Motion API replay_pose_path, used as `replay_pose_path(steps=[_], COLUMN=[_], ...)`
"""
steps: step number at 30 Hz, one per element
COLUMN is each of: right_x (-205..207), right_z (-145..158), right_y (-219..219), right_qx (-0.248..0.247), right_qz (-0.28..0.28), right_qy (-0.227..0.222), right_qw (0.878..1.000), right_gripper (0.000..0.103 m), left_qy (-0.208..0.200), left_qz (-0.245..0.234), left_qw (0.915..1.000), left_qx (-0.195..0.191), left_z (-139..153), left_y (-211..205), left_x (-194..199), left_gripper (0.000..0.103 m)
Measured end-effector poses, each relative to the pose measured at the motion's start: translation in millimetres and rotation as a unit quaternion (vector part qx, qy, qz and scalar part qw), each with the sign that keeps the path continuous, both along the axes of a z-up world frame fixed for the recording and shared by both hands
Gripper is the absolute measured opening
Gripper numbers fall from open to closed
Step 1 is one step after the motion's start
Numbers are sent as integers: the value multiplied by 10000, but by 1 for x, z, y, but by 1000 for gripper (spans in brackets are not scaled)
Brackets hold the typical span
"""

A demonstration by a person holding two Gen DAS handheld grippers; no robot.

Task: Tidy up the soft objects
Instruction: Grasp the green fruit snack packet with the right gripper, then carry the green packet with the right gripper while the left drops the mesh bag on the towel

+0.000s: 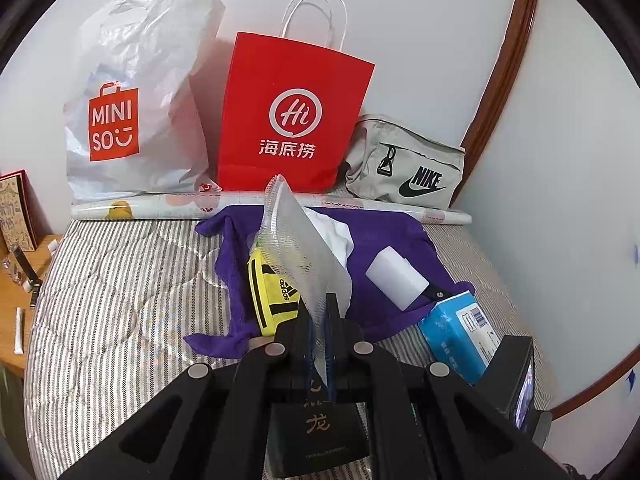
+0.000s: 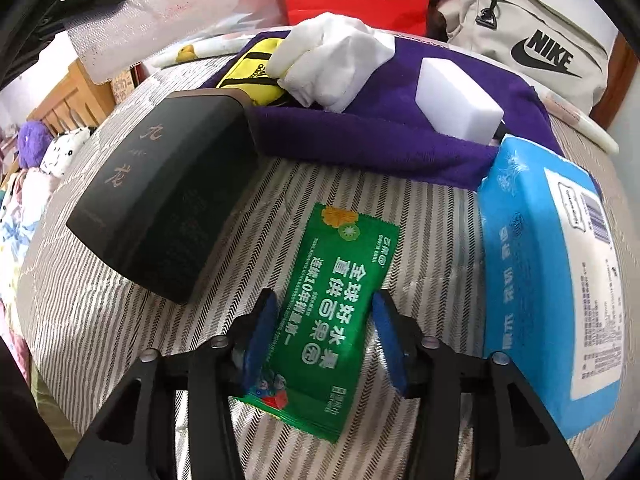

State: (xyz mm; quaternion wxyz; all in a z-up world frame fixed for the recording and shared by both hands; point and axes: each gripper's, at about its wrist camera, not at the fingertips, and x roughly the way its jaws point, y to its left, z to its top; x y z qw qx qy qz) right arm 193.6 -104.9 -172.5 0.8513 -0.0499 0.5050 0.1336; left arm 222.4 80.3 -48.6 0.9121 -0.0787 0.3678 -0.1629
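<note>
On the striped bed (image 1: 104, 280), a purple towel (image 1: 384, 240) lies spread below the red paper bag (image 1: 292, 112). A blue tissue pack (image 2: 548, 280) touches its near corner. The left tool (image 1: 318, 320) is clenched on a bubble-wrap pouch (image 1: 296, 248), held upright. The right tool (image 2: 324, 344) stands released, straddling a green wipes packet (image 2: 332, 312) lying on the bed.

Home bedroom: striped mattress (image 1: 120, 280), shopping bags (image 1: 292, 120) by wall, wood nightstand (image 1: 20, 280).
</note>
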Motion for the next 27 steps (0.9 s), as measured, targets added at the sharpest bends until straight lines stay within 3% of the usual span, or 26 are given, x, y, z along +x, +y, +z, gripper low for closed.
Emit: replay_pose_path(steps=[2, 5, 10, 17, 19, 21, 27], right_x=[0, -3, -11, -15, -15, -15, -10], right_z=[-2, -2, -1, -2, -4, -4, 4], right_y=[5, 10, 1, -4, 2, 3, -15], right_qx=[1, -90, 41, 197, 68, 112, 653], right_qz=[7, 237, 653, 340, 371, 497, 529], right_qy=[-109, -421, -433, -430, -606, -703, -424], right_qw=[9999, 9988, 9969, 9983, 9974, 9962, 9956], right_gripper=[61, 42, 42, 53, 47, 34, 26], left_qy=[12, 4, 23, 110, 121, 122, 231], left_qz=[-19, -36, -15, -47, -65, -87, -204], left_qw=[10000, 10000, 10000, 9999, 9999, 9999, 9994], left_qx=[16, 70, 67, 28, 15, -12, -149], left_z=[0, 1, 1, -2, -2, -2, -4], left_y=[-2, -4, -4, -10, -12, -14, -21], left_x=[0, 0, -2, 0, 0, 1, 13], left_gripper=[6, 6, 6, 6, 6, 6, 6])
